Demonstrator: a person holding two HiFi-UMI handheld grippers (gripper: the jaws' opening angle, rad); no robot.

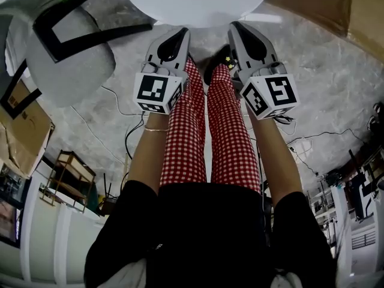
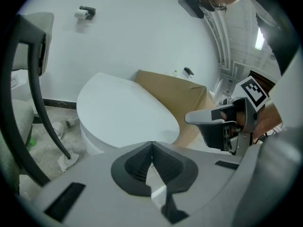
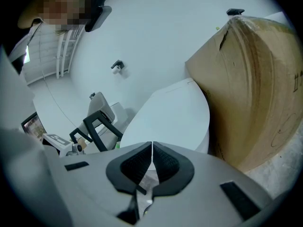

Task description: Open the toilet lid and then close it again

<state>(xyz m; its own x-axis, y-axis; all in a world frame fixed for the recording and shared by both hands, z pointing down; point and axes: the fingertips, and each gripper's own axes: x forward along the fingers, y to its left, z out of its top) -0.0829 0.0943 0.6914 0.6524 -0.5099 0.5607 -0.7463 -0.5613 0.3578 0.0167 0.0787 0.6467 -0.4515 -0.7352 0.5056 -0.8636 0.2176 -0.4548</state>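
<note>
The toilet lid [image 1: 198, 2] lies shut and flat, straight ahead of the person. The left gripper [image 1: 180, 35] and right gripper [image 1: 235, 29] both point at its near rim, each with its jaws pressed together on nothing. On the right a tall cardboard box [image 3: 255, 79] stands hard against the bowl, so that side is tight. On the left a chair [image 1: 66, 47] stands near, with a strip of bare floor between. The grey floor [image 1: 336, 83] has cables trailing over it, and a white wall [image 2: 142, 32] stands behind.
</note>
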